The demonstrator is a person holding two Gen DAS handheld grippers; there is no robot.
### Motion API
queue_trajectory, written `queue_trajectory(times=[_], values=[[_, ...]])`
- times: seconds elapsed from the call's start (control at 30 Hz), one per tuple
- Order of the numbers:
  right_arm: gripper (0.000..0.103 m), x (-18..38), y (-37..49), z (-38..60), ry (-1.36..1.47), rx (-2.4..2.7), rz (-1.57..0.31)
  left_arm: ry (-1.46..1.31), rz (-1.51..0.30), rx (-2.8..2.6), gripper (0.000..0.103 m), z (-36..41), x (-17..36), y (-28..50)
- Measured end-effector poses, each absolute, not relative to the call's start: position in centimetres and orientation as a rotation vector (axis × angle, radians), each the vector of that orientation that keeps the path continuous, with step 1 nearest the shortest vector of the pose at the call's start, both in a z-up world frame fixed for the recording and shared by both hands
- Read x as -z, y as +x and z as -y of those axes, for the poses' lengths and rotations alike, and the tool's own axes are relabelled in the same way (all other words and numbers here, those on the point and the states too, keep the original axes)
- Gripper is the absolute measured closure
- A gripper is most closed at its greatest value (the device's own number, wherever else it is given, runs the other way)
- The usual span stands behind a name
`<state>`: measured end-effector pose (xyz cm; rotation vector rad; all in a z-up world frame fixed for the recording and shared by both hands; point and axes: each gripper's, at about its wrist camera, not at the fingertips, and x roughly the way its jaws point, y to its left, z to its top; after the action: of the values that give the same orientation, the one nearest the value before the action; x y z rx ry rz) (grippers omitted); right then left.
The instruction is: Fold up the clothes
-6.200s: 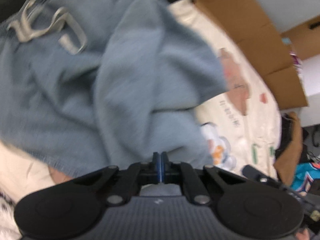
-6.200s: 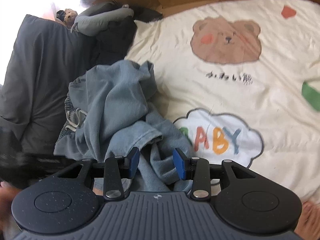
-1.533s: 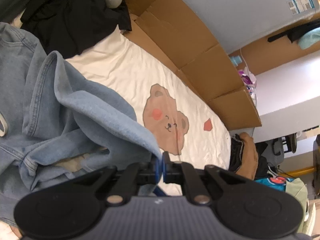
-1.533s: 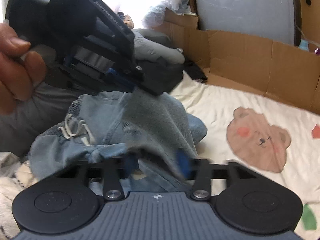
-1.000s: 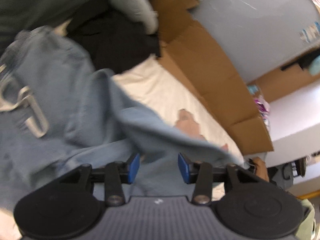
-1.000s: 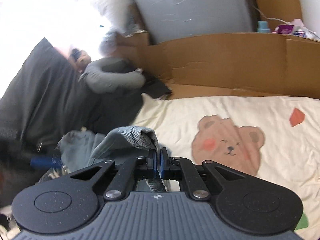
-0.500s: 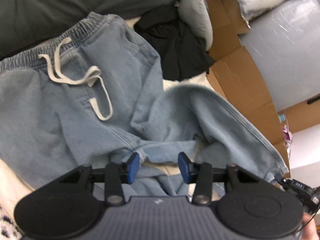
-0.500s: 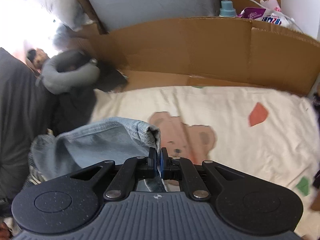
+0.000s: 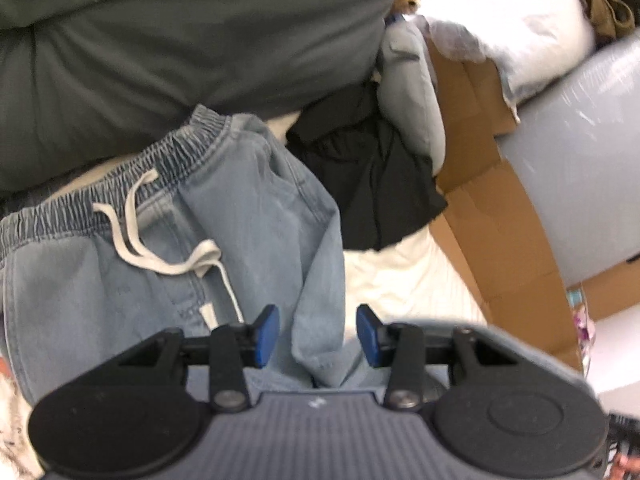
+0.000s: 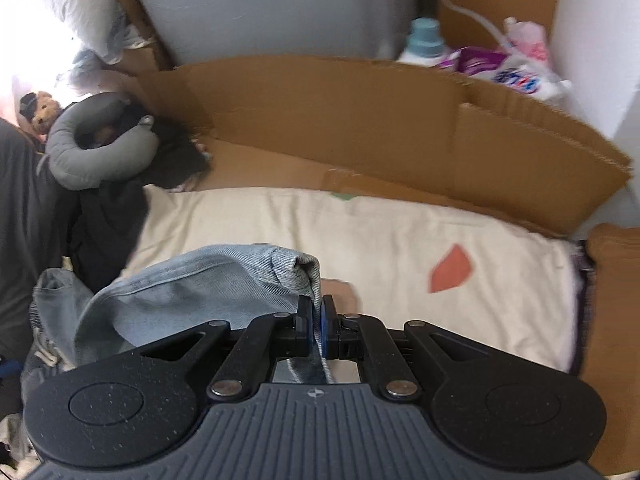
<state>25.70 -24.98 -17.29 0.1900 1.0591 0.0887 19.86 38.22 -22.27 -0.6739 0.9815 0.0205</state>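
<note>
Light-blue denim drawstring pants (image 9: 248, 216) lie on a cream blanket (image 10: 360, 232) beside a dark pillow (image 9: 160, 40) — the right gripper (image 10: 316, 326) clamped on a leg's hem, lifted off the blanket. The left gripper (image 9: 318, 334) hangs above the fabric, fingers (image 9: 266, 334) parted, gripping nothing.

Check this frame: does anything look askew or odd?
The jeans aren't flat: one leg is twisted into a narrow fold between the open left tongs, while the right tongs pinch a bunched hem. Nothing spilled or damaged.

A grey neck pillow (image 10: 100, 152) lies beside brown cardboard (image 10: 360, 120), with a detergent bottle (image 10: 424, 42) behind
</note>
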Motion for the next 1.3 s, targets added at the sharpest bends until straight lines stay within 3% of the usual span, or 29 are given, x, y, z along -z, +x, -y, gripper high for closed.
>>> queue_trajectory(times=[0.4,0.77,1.3], values=[[0.102,14.4,19.2,34.0,0.416,-0.107,-0.972,-0.582,-1.0,-0.094,0.059,-36.3,22.9,24.4],[0.102,10.1,15.0,37.8,0.435,-0.096,-0.925,-0.578,-0.992,-0.125,0.059,-35.0,25.3,31.7],[0.102,24.9,18.0,43.7,0.484,0.097,-0.97,-0.479,-1.081,-0.23,0.052,-35.4,30.9,40.9]])
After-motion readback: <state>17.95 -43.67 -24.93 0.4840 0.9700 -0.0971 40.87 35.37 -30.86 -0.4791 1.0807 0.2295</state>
